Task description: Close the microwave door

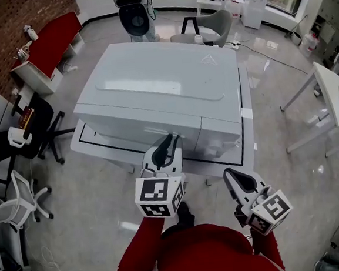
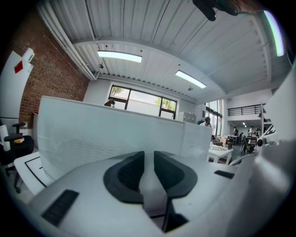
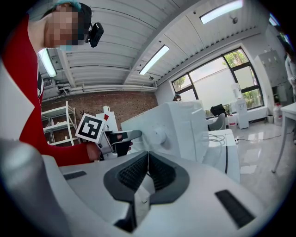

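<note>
A white microwave (image 1: 159, 80) stands on a white table (image 1: 248, 125). Its door (image 1: 133, 126) faces me and lies flush with the front, beside the control panel (image 1: 220, 139). My left gripper (image 1: 169, 140) points level at the door's right part, close to it; a narrow gap shows between its pads and nothing is in it. In the left gripper view (image 2: 149, 153) the door's mesh window (image 2: 97, 143) fills the background. My right gripper (image 1: 233, 175) hangs lower right of the microwave, off the table edge, pads together (image 3: 148, 153). In the right gripper view the left gripper (image 3: 124, 135) sits by the microwave's knob (image 3: 159, 134).
Office chairs (image 1: 21, 198) and a black chair (image 1: 39, 131) stand to the left. A red bench (image 1: 52, 42) lines the brick wall. A grey chair (image 1: 213, 25) is behind the microwave, and another white table (image 1: 337, 96) is at the right.
</note>
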The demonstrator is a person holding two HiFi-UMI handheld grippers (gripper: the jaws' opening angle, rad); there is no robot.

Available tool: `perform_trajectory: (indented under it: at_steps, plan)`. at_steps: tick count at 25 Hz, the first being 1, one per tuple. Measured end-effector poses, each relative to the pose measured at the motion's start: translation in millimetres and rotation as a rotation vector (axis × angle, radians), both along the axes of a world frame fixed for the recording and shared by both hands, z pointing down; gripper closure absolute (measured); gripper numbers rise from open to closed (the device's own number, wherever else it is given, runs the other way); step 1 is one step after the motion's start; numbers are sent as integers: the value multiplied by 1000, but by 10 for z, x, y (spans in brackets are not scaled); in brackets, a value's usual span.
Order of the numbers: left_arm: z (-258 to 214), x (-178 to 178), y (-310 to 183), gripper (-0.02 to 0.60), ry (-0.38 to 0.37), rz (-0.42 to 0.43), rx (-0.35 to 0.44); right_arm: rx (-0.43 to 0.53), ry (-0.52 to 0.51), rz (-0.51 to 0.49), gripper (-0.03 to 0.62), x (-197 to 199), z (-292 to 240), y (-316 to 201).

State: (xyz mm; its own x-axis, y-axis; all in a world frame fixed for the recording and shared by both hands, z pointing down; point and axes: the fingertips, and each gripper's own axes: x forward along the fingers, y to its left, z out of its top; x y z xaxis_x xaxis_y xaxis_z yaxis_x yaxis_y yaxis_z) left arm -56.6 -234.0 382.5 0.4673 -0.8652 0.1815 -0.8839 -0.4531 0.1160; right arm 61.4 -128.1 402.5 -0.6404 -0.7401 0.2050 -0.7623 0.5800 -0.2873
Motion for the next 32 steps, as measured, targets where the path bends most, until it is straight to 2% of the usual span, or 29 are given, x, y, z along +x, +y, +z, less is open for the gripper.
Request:
perform_trajectory:
  at_steps: [5, 9, 12, 15, 23, 32]
  plan:
    - [-55, -20, 80, 528, 36, 57, 15, 15, -7, -9, 579, -29, -57, 27]
    - [-206, -133, 292, 569, 63, 128, 79, 40, -5, -15, 579, -7, -117, 25]
    - [-290, -267, 511, 571, 89, 152, 113, 57, -12, -23, 579, -1, -169, 37]
    - [-270, -377, 752, 571, 107, 143, 112, 71, -18, -35, 579, 1, -197, 75]
    - [-179, -627, 1193, 571, 85, 78, 98, 99, -28, -72, 579, -59, -238, 133]
    - [-184, -644, 1401, 571, 89, 49, 101, 126, -22, -120, 580, -145, -242, 215]
